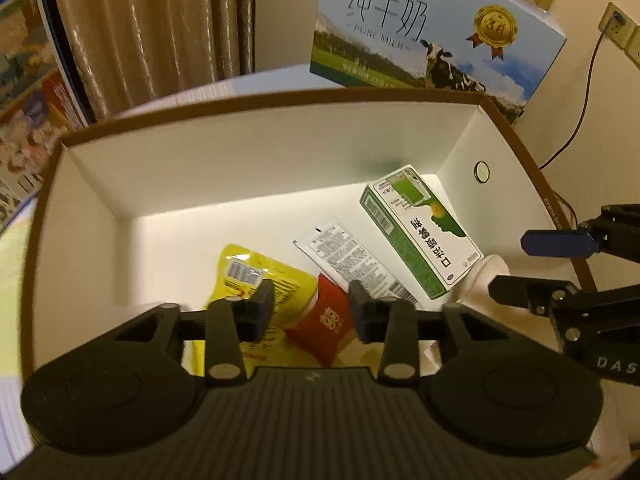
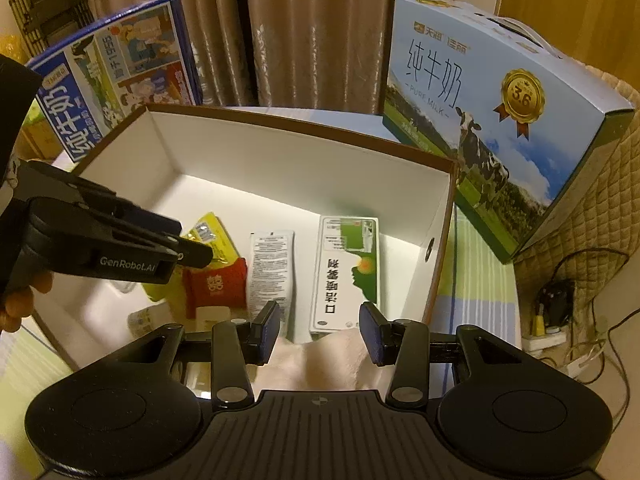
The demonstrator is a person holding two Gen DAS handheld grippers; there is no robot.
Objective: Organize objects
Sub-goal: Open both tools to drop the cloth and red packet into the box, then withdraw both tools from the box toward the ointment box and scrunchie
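Your left gripper [image 1: 310, 308] hovers over the box [image 1: 248, 152], fingers apart, the red pouch [image 1: 320, 324] between and just below them. It looks soft and light; pinch its puffy middle. Your right gripper [image 2: 318, 330] is also spread, empty, above pale cloth [image 2: 320, 364].

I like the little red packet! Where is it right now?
The red packet lies on the floor of the white box, between the yellow pouch and the white sachet, right under the open left hand-held gripper.
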